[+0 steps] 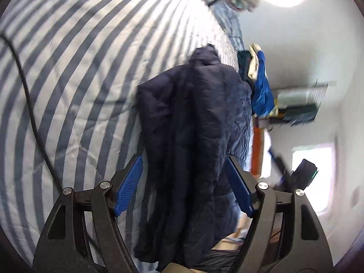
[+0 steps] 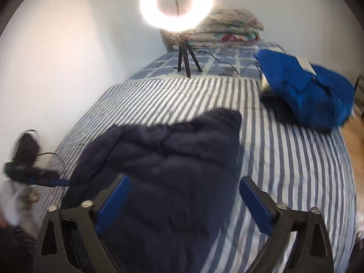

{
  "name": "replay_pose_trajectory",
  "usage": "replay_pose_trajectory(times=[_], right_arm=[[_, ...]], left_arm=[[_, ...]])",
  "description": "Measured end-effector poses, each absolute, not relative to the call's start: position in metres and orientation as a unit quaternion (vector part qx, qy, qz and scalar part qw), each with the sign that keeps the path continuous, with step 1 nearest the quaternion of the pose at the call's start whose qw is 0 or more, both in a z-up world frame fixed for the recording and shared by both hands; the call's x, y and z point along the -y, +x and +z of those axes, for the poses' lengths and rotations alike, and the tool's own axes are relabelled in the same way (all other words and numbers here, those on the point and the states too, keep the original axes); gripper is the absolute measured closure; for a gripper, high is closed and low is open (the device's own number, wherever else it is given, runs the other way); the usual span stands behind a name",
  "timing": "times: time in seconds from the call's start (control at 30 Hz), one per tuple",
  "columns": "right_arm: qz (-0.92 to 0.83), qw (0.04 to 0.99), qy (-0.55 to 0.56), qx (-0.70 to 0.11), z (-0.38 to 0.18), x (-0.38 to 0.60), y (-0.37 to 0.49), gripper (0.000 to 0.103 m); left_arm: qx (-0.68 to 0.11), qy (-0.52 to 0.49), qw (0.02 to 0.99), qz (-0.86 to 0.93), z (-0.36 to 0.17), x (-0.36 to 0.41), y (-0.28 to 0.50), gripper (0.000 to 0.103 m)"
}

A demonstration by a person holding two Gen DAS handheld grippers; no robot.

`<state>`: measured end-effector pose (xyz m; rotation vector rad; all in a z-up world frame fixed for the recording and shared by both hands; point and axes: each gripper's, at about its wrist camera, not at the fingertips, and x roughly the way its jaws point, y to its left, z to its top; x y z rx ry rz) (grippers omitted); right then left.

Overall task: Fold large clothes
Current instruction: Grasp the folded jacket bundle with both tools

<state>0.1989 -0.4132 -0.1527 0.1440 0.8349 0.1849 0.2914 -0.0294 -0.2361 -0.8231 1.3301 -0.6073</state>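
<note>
On the striped bedspread (image 2: 284, 159) lies the dark puffer jacket (image 2: 168, 159), both the left gripper (image 1: 185, 182) and right gripper (image 2: 184, 204) spread apart above it, gripping nothing.

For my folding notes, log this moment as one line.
item: dark navy puffer jacket on striped bed cover | left gripper: open, unloaded | right gripper: open, unloaded | nearby: blue garment pile

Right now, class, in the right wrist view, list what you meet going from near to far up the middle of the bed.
Right gripper → navy puffer jacket → striped bedspread → tripod → ring light.
</note>
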Motion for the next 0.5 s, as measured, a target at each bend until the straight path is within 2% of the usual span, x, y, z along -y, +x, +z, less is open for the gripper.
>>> replay_pose_trajectory(times=[0.23, 0.5], right_arm=[[0.08, 0.885, 0.174, -0.423, -0.185, 0.455, 0.156, 0.0], [0.12, 0.852, 0.244, -0.448, -0.221, 0.471, 0.158, 0.0]], left_arm=[[-0.568, -0.415, 0.654, -0.277, -0.252, 0.008, 0.299, 0.026], [-0.571, -0.423, 0.645, -0.281, -0.275, 0.006, 0.306, 0.027]])
